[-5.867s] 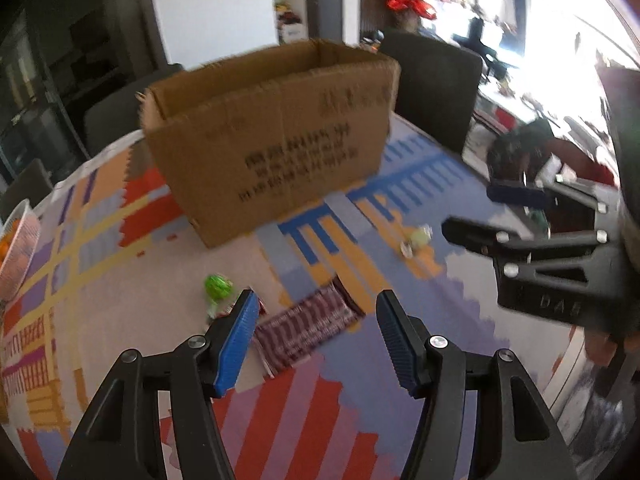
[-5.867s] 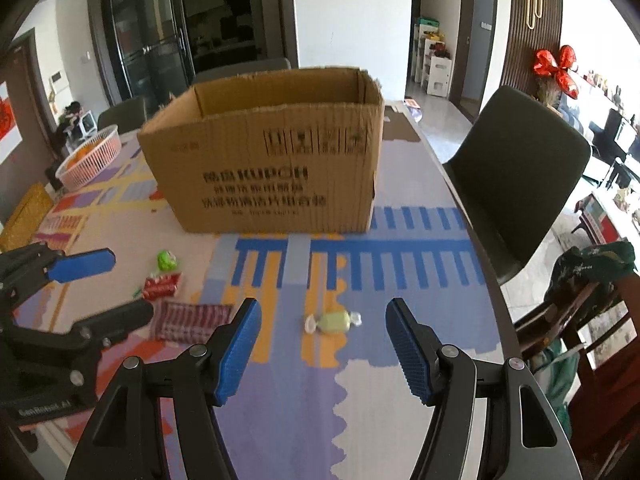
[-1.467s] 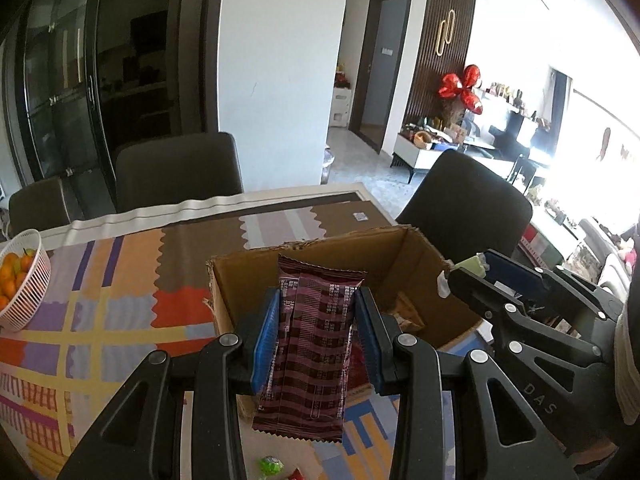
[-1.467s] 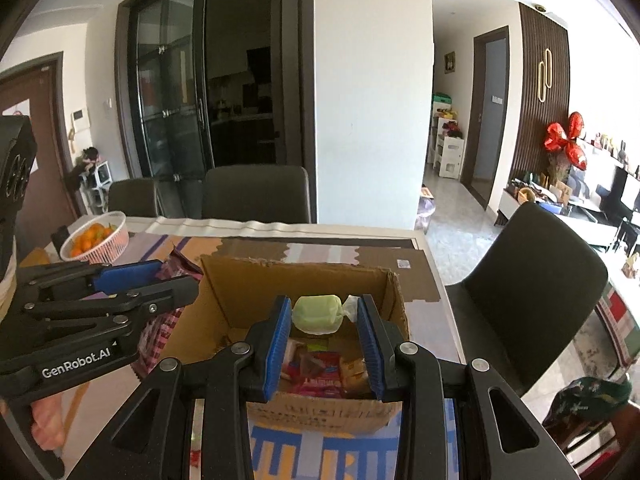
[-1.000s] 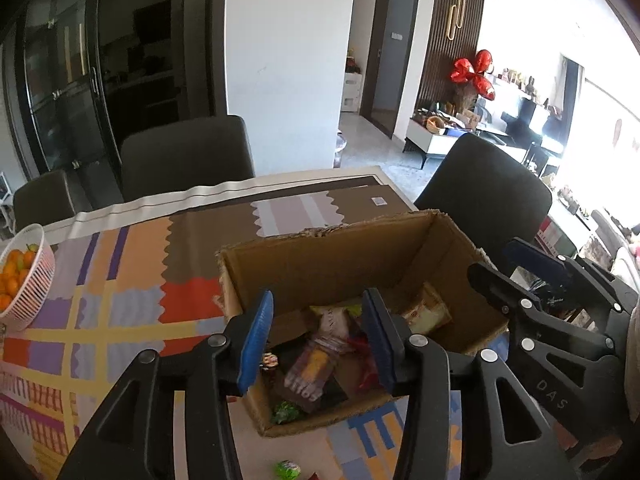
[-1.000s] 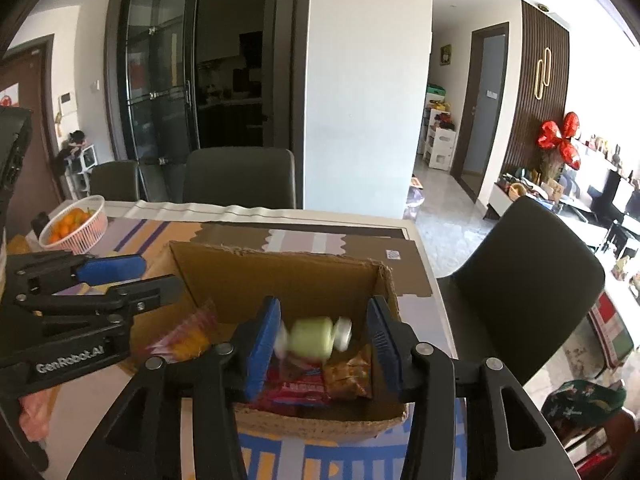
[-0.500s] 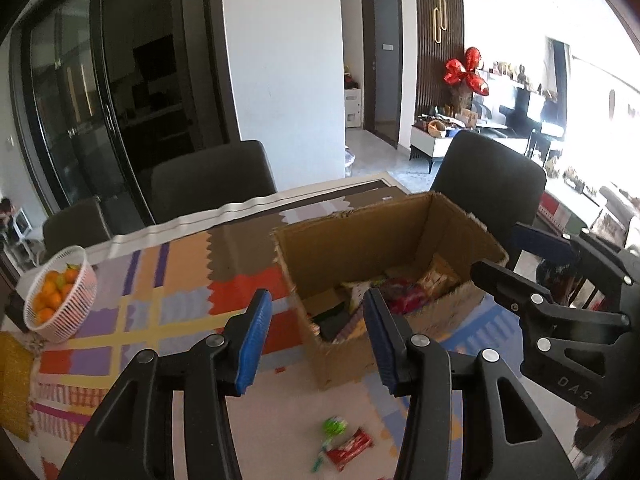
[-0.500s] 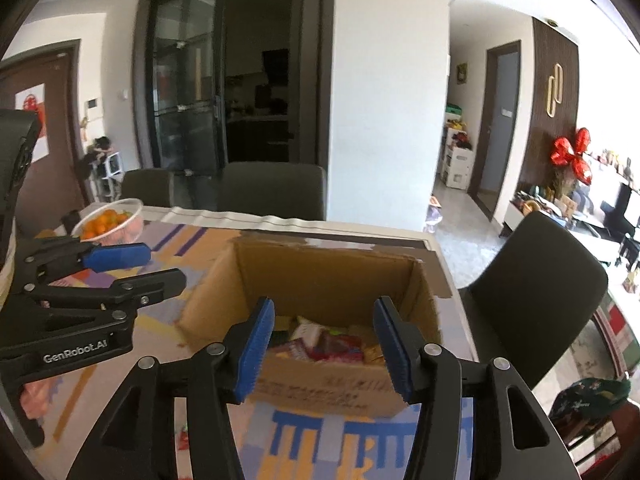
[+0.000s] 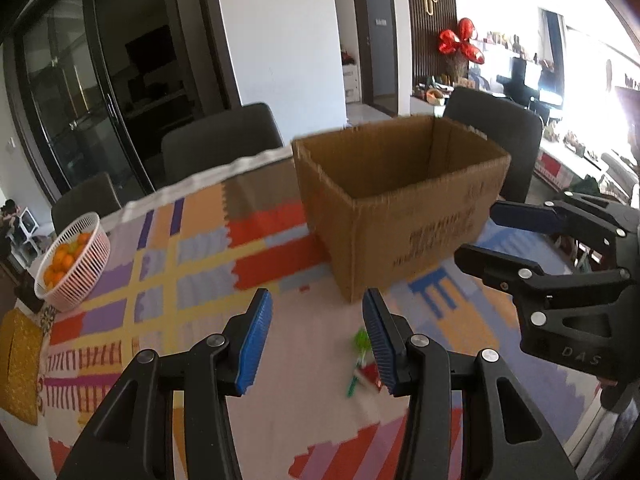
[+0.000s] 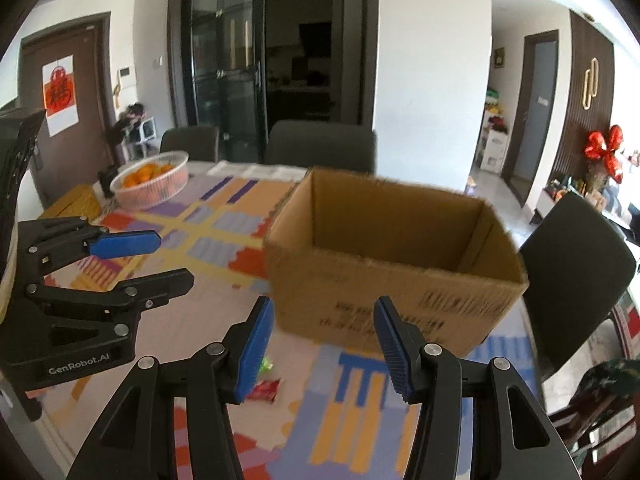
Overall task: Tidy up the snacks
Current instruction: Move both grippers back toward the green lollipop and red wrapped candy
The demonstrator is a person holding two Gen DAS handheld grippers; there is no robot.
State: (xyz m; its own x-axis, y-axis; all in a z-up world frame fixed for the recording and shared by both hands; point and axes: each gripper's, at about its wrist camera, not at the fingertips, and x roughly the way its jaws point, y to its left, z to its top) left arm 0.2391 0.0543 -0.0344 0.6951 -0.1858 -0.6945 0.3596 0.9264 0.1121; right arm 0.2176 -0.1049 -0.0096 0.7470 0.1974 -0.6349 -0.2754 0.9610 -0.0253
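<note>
Both blue-padded black grippers, left (image 9: 316, 338) and right (image 10: 323, 348), are hovering parted and empty before open brown cardboard box (image 9: 404, 216); right's jaws just widened.

Location: the dining area of a private home, open to a living room. A dining table (image 10: 360, 420) carries a multicoloured patterned cloth. Dark upholstered dining chairs (image 10: 320, 148) stand along its far edge and right edge. A white basket of oranges (image 10: 154, 182) sits near the far left corner. Dark glass-fronted cabinets (image 10: 224, 80) line the rear wall. A brown entrance door (image 10: 68, 112) bears a red paper decoration. A red bow ornament (image 9: 460, 42) hangs on a slatted wall panel. Living-room furniture fills the bright area at right.
</note>
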